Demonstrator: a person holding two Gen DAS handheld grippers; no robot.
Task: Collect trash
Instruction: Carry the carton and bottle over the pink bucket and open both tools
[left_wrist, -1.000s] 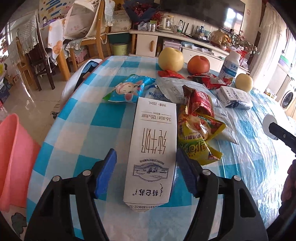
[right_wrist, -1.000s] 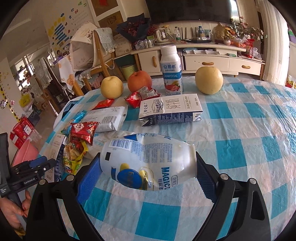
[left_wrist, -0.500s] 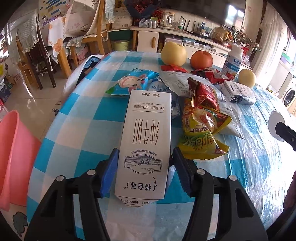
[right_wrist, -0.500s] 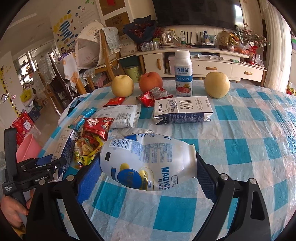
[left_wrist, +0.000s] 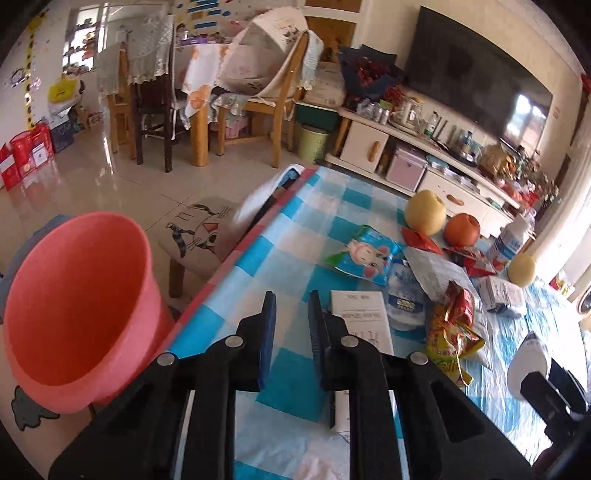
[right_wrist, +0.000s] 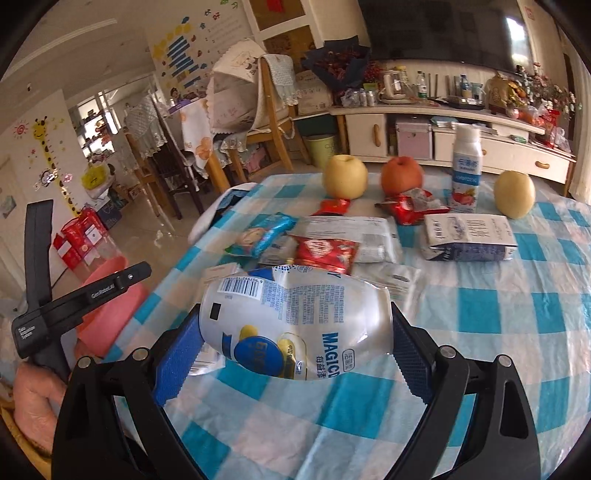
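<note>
My right gripper (right_wrist: 291, 354) is shut on a white plastic yogurt bottle (right_wrist: 295, 325), held sideways above the checked table (right_wrist: 498, 317). My left gripper (left_wrist: 291, 321) is nearly shut with nothing between its blue pads, above the table's left edge. The white milk carton (left_wrist: 364, 321) lies on the table just right of its right finger, outside the jaws. A pink bin (left_wrist: 74, 306) stands on the floor left of the table and also shows in the right wrist view (right_wrist: 110, 302). Snack wrappers (left_wrist: 448, 325) lie in a heap mid-table.
Two pears (right_wrist: 345, 175), an apple (right_wrist: 400, 173), an upright yogurt bottle (right_wrist: 466, 166) and a second carton (right_wrist: 467, 236) sit at the table's far side. A stool with a cat cushion (left_wrist: 199, 232) stands by the table. Chairs and a TV cabinet lie beyond.
My left gripper has slipped off the milk carton, closed to a narrow gap and swung left toward the pink bin. The carton stays on the table. My right gripper still holds the bottle.
</note>
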